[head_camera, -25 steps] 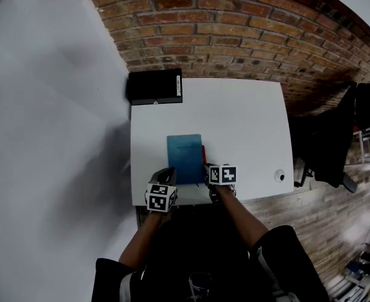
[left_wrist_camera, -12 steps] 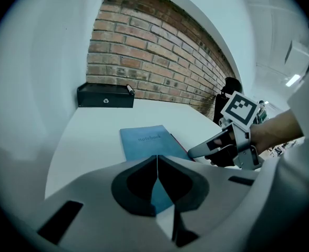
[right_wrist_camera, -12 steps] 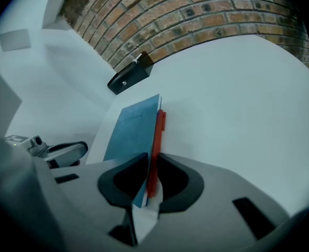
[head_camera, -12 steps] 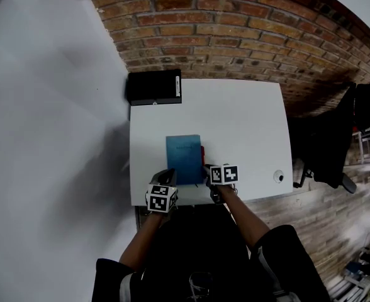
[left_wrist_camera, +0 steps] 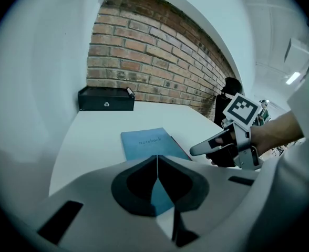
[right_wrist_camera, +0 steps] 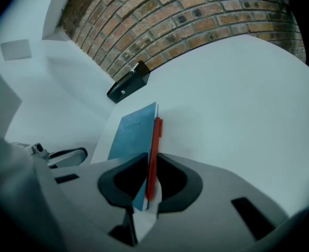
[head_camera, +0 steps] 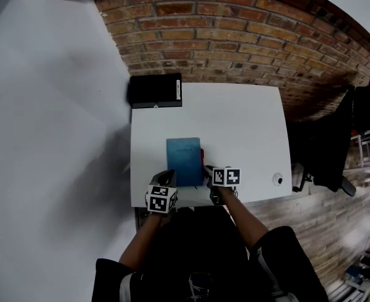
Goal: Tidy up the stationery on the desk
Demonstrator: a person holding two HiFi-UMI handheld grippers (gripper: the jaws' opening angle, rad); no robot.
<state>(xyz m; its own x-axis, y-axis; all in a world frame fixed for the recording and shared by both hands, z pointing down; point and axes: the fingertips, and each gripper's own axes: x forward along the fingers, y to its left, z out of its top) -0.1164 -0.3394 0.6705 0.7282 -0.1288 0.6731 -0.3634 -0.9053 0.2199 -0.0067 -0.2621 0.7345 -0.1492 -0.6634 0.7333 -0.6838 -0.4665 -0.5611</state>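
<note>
Stationery sits toward the near edge of the white rectangular desk (head_camera: pixel 248 124), which stands against a red brick wall (head_camera: pixel 235 36). Flat blue notebook (head_camera: pixel 184 160) lies closed, cover up, near the middle of the near half, long side running near to far. Slim red pen (head_camera: pixel 202 156) lies along the notebook's right edge, touching or just beside it, cannot tell which. Right gripper (head_camera: pixel 207 170) is at the pen's near end; in the right gripper view its jaws are clenched on the red pen (right_wrist_camera: pixel 155 146), which runs straight out between them toward the far side, with the blue notebook (right_wrist_camera: pixel 131 133) just to its left. Left gripper (head_camera: pixel 167 173) is at the notebook's near left corner; in the left gripper view its jaws (left_wrist_camera: pixel 157 167) are pressed together with nothing between them, the notebook (left_wrist_camera: pixel 146 142) showing on the desk beyond. Right gripper (left_wrist_camera: pixel 196 150) also shows there, to the right of the notebook. Black rectangular box (head_camera: pixel 155 90) sits at the far left corner of the desk, well apart from the notebook, with a small pale stick (head_camera: pixel 179 89) on its right end. Small round object (head_camera: pixel 279 179) is near the desk's near right corner, too small to identify.
</note>
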